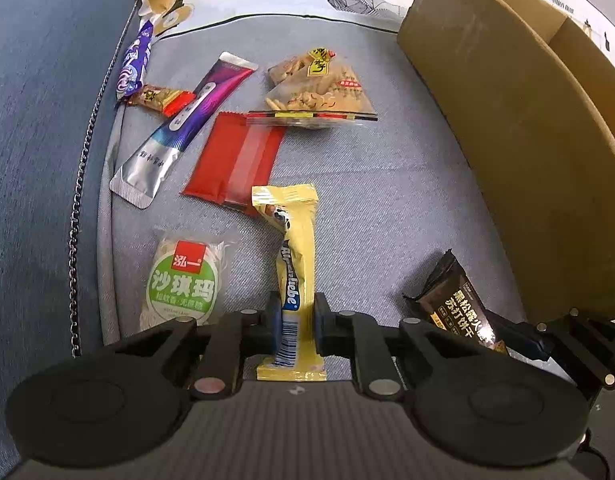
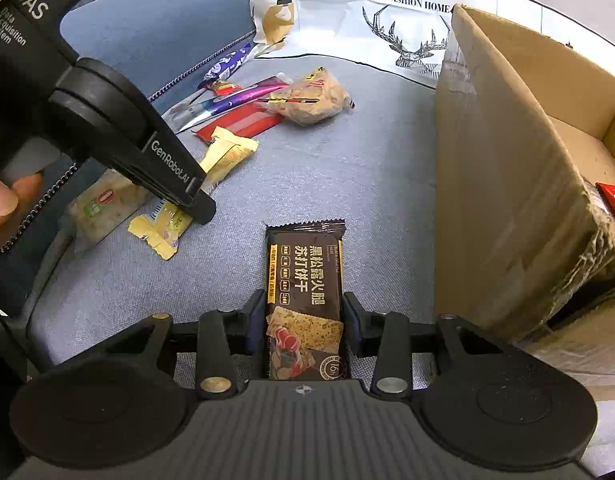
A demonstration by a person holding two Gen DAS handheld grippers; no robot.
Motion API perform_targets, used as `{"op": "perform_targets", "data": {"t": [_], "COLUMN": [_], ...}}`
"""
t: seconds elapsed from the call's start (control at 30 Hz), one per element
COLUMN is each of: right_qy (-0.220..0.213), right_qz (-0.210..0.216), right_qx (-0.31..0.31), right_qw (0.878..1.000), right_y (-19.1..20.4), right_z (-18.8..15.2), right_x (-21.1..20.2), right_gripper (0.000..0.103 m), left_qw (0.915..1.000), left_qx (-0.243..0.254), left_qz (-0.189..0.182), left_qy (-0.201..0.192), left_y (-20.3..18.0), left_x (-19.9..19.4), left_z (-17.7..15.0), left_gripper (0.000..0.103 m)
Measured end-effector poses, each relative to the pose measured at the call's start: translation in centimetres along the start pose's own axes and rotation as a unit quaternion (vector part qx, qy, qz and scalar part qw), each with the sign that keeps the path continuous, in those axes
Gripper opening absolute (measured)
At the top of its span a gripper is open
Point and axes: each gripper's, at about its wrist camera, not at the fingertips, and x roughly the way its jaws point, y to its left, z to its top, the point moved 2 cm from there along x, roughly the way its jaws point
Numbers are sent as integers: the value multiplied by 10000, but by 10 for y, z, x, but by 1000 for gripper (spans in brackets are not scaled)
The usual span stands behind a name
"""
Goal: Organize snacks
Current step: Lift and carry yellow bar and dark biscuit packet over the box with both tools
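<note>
Two light, crinkly packets were already clamped: the left hand-held gripper (image 1: 294, 318) pinched the yellow candy stick (image 1: 295, 276) low across its width, and the right hand-held gripper (image 2: 303, 322) squeezed the brown cracker pack (image 2: 305, 296), both over the grey sofa cushion (image 1: 387, 200) beside the cardboard box (image 2: 507, 184). Film looked slippery and the crackers probably brittle, so mid-body holds suited.

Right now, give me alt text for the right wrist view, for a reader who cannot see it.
The right gripper is shut on a dark brown cracker packet on a grey-blue cushion. To the left, the left gripper clamps a yellow candy packet, with more snacks scattered behind. An open cardboard box stands on the right.
</note>
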Motion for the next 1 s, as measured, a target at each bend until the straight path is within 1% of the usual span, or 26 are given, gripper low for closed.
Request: {"op": "perform_targets", "data": {"t": [0.07,0.13,0.2,0.3,0.4,0.53,0.63,0.73,0.83,0.9,1.0], "right_qy": [-29,-103,-194,-456,-805,-1356,-1713,-2021,-2275,-2371,-2577], "right_qz": [-5,-43,-24,-29,29,37,30,-11,-57,-120,-240], "right_qx": [53,85,91,17,56,60,119,242,403,496,617], "right_qw": [10000,9999,9998,9990,9967,9907,9851,9791,9729,9702,9640], "right_y": [-2,-3,-3,-1,0,0,-4,-16,-33,-47,-76], "right_z": [1,1,2,4,7,10,13,18,24,30,44], "right_x": [-1,-4,-9,-19,-36,-65,-88,-110,-130,-141,-157], "right_gripper": [41,41,41,41,41,41,41,41,41,41,41], "left_qw": [9999,9995,9985,9954,9880,9737,9639,9572,9546,9530,9503], "left_qx": [-41,-121,-167,-187,-307,-680,-834,-831,-736,-579,-415], "left_qz": [-24,-74,-117,-120,-120,-204,-274,-337,-383,-387,-432], "left_qy": [-91,-272,-500,-930,-1508,-2166,-2512,-2750,-2861,-2950,-3056], "left_y": [1,2,3,2,-4,-7,-12,-19,-30,-40,-53], "left_x": [-5,-11,-20,-37,-62,-93,-111,-124,-127,-129,-129], "left_z": [-1,1,3,3,2,-4,-6,-8,-7,-6,-4], "left_gripper": [15,15,15,15,15,15,15,15,15,15,15]}}
